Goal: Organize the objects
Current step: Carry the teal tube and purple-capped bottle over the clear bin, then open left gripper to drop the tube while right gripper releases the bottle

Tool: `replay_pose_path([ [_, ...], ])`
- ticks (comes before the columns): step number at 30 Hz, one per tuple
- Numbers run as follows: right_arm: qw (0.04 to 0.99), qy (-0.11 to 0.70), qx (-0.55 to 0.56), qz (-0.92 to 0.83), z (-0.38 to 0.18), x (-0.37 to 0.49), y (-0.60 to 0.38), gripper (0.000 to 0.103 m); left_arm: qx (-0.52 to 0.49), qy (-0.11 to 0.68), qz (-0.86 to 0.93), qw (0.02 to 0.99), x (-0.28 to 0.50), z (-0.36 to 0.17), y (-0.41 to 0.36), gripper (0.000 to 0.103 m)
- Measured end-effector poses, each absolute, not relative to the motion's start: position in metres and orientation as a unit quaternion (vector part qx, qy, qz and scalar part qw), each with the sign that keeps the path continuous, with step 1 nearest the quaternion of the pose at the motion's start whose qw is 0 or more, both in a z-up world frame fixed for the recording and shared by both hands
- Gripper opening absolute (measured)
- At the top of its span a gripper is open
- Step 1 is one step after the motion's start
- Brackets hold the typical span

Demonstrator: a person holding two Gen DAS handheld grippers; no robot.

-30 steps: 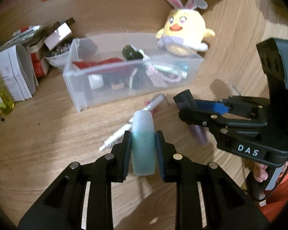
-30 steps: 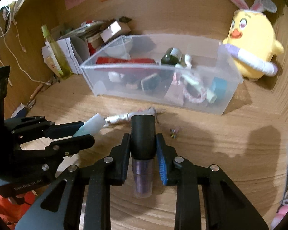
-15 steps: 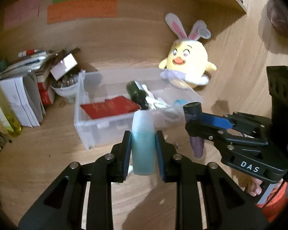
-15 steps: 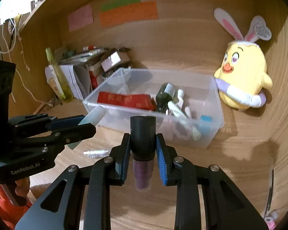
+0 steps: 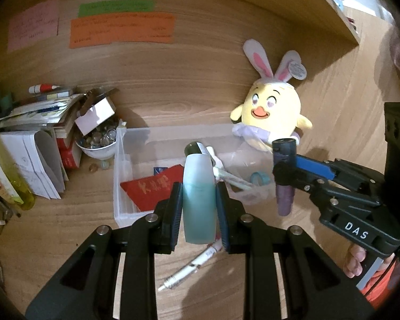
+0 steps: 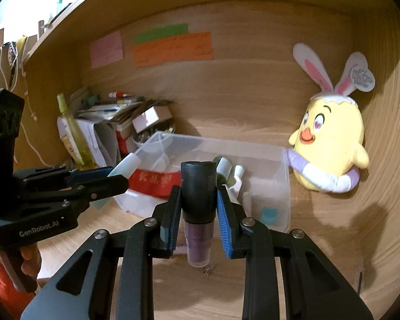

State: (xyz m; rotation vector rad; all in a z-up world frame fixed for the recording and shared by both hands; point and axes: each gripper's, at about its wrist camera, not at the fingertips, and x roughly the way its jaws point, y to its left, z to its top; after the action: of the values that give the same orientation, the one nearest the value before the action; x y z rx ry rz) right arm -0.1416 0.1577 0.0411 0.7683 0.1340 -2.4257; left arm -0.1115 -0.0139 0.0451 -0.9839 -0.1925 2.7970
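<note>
My left gripper (image 5: pixel 199 205) is shut on a pale teal bottle (image 5: pixel 199 197), held upright above the desk in front of the clear plastic bin (image 5: pixel 118 176). My right gripper (image 6: pixel 198 208) is shut on a purple bottle with a black cap (image 6: pixel 198 186), also lifted off the wood. In the left wrist view the right gripper (image 5: pixel 285 172) hangs to the right with that purple bottle (image 5: pixel 284 200). The right wrist view shows the left gripper (image 6: pixel 117 176) at the left with the teal bottle (image 6: pixel 125 166). The bin holds a red booklet (image 5: pixel 149 189), a dark green bottle (image 6: pixel 222 169) and small tubes.
A white pen (image 5: pixel 192 264) lies on the desk below my left gripper. A yellow chick plush (image 5: pixel 269 114) leans on the back wall, right of the bin. Papers, a box and a bowl of marbles (image 5: pixel 98 141) crowd the left corner. A shelf runs overhead.
Both grippers have risen with their bottles and tilted up, so the bin sits lower in view and the back wall with its coloured notes shows. The grips are unchanged.
</note>
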Motion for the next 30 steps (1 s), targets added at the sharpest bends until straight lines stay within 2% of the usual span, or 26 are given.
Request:
replay_pose_path([
  [9,0.274,0.063,0.292,-0.914,0.041,-0.181,0.153,0.024,-0.359,-0.072,0.928,0.069,-0.148,0.031,-0.012,0.024],
  [30,0.287,0.087,0.364,-0.882,-0.015,-0.237,0.136,0.024,-0.419,-0.077,0.904,0.040,-0.208,-0.011,-0.009,0.024],
])
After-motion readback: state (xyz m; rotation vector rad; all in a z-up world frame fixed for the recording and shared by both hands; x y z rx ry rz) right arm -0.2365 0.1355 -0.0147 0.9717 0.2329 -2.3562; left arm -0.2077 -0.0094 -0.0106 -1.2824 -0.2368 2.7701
